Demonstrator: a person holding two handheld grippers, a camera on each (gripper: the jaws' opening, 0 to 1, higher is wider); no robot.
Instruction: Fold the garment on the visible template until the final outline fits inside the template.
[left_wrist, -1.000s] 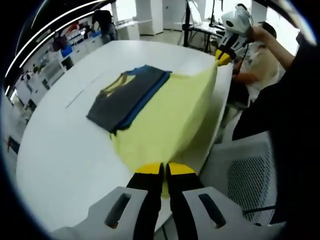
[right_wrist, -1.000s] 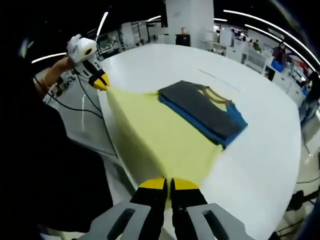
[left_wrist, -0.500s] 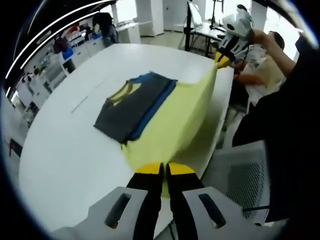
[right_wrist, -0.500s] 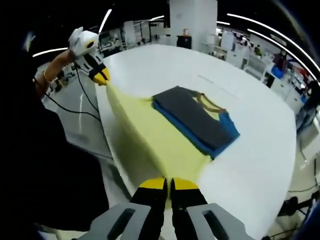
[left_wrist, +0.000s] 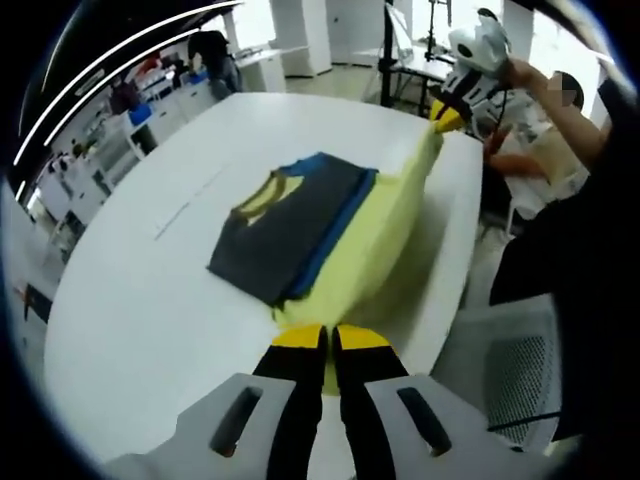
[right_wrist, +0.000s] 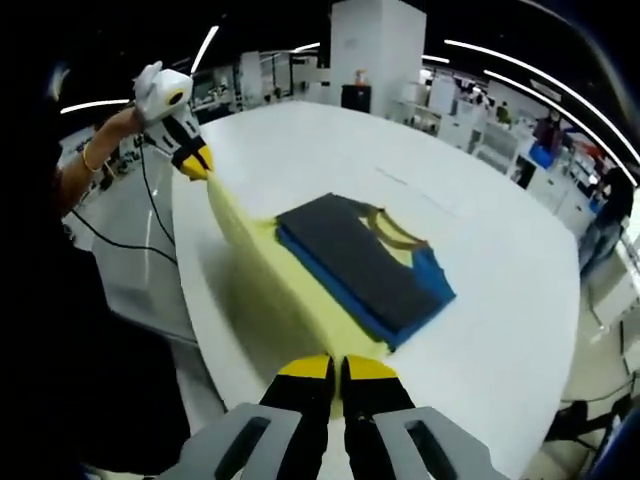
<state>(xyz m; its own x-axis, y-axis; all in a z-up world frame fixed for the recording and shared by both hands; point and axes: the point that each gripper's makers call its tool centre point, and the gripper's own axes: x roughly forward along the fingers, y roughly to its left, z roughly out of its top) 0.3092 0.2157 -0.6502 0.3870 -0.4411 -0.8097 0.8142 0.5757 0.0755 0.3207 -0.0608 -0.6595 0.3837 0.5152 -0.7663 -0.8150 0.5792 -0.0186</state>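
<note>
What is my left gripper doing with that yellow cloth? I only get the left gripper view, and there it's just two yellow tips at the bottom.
Observer: The right gripper view shows it from outside. The left gripper, white with yellow tips, pinches one corner of the yellow cloth, lifted above the table.
Operator: And the other gripper, seen up close?
Observer: The right gripper has its jaws shut on the cloth's other end, so the cloth stretches between the two grippers.
Operator: What lies beyond the table on that side?
Observer: A broad white pillar stands past the far edge, behind the folded grey and blue part.
</note>
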